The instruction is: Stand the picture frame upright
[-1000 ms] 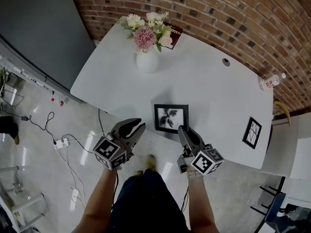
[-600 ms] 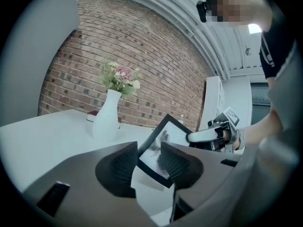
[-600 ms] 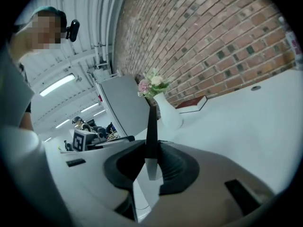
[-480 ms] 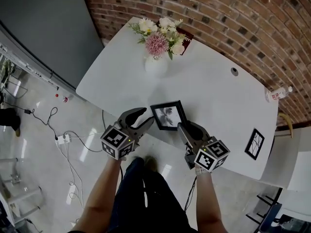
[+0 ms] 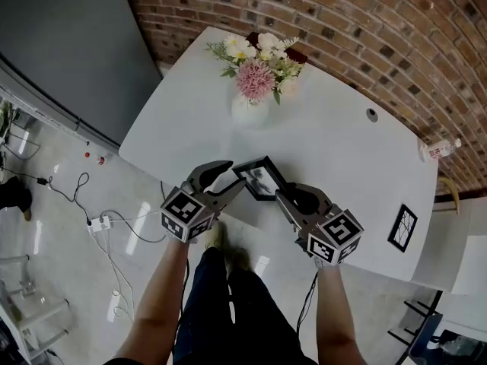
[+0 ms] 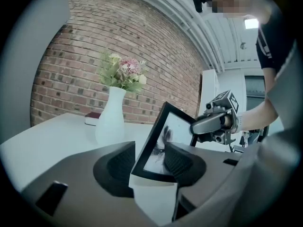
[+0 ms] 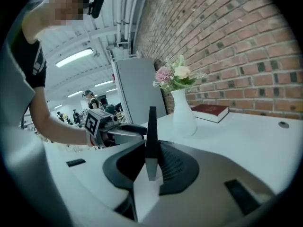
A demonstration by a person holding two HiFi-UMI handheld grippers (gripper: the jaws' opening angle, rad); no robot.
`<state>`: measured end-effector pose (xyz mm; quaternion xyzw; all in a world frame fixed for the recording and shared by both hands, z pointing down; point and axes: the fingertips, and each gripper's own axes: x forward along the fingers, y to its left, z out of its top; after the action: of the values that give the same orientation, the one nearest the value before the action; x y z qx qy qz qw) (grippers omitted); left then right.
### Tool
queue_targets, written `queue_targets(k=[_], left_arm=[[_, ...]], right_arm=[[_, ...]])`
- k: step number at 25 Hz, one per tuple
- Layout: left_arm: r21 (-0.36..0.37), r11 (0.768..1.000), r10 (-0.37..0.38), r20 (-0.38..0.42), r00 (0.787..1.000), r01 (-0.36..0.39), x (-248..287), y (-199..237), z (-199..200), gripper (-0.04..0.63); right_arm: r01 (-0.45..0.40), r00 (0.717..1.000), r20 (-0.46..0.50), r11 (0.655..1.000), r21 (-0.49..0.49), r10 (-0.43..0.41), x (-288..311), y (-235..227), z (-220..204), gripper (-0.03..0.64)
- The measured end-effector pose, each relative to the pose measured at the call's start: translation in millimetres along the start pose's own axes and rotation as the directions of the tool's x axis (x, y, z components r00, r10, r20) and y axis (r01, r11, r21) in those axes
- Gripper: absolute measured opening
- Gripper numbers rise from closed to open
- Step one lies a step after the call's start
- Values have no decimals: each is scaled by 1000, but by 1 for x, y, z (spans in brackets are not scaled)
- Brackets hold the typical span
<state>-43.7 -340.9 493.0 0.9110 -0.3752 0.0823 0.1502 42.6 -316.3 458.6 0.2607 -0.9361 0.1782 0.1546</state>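
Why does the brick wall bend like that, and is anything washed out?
Head view: the wide lens bows the brick wall and the table. Left gripper view: a dark round border, brick courses curving above the vase. Right gripper view: same round border; the ceiling light burns white.

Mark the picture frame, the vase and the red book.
picture frame (image 5: pixel 260 179), head view, on the glass at its middle.
vase (image 6: pixel 111 119), left gripper view, on its white belly.
red book (image 7: pixel 210 110), right gripper view, on its top cover.
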Motion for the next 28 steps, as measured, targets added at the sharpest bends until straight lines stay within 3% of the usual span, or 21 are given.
queue_targets(k=[8,18,28], left_arm=[[49,995,-84,12,996,83,11,32,14,199],[94,982,-167,6,986,166,20,54,21,198],[116,977,-181,20,983,177,29,90,30,167]], right_arm=[[-22,995,-102,984,-177,4,38,-5,19,74],[-104,977,-207,947,-303,41,79,-7,28,75],[-150,963,-263,922,-357,55,113,-25,48,75]])
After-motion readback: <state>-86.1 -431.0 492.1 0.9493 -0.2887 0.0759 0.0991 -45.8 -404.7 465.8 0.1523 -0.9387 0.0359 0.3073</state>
